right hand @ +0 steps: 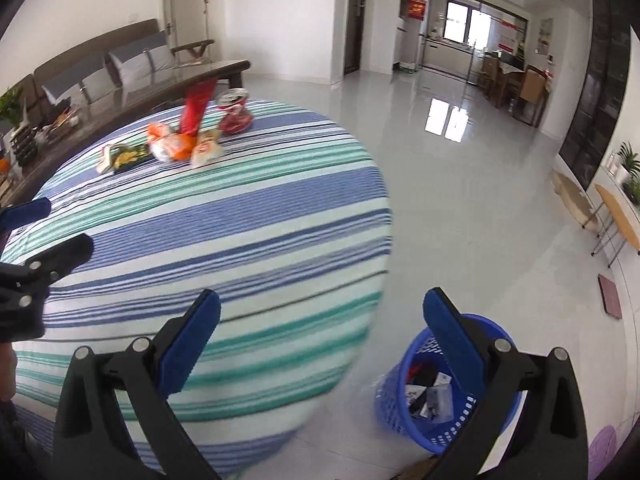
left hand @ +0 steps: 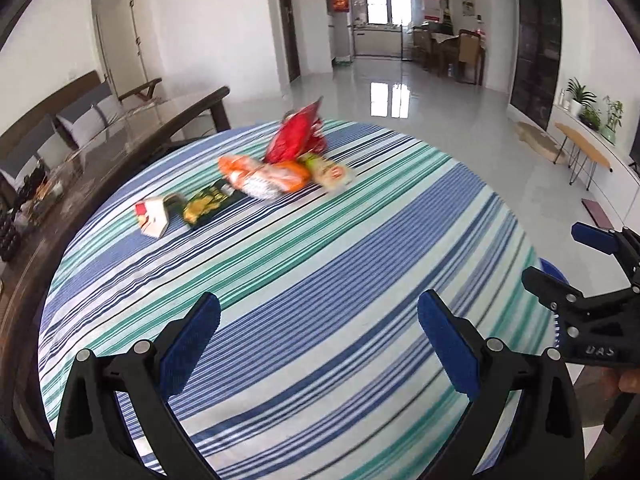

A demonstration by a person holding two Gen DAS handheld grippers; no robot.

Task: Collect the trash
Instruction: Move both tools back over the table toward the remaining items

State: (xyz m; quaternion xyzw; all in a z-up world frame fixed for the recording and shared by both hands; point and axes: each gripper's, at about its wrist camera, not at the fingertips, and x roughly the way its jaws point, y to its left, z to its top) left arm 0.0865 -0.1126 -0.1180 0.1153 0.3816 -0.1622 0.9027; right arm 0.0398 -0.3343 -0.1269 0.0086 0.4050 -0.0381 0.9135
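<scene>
Several pieces of trash lie at the far side of the striped table (left hand: 320, 280): a red wrapper (left hand: 294, 134), an orange packet (left hand: 264, 176), a pale green packet (left hand: 328, 170), a dark green-yellow packet (left hand: 206, 204) and a small white carton (left hand: 152, 216). The right wrist view also shows a crushed red can (right hand: 235, 110) behind them. My left gripper (left hand: 320, 344) is open and empty over the near part of the table. My right gripper (right hand: 320, 336) is open and empty at the table's right edge, above a blue waste basket (right hand: 424, 432) on the floor that holds some trash.
A dark wooden coffee table (left hand: 120, 136) with clutter and a sofa (left hand: 80, 108) stand left of the striped table. Shiny open floor (right hand: 460, 200) lies to the right. A bench and potted plants (left hand: 588, 112) line the right wall.
</scene>
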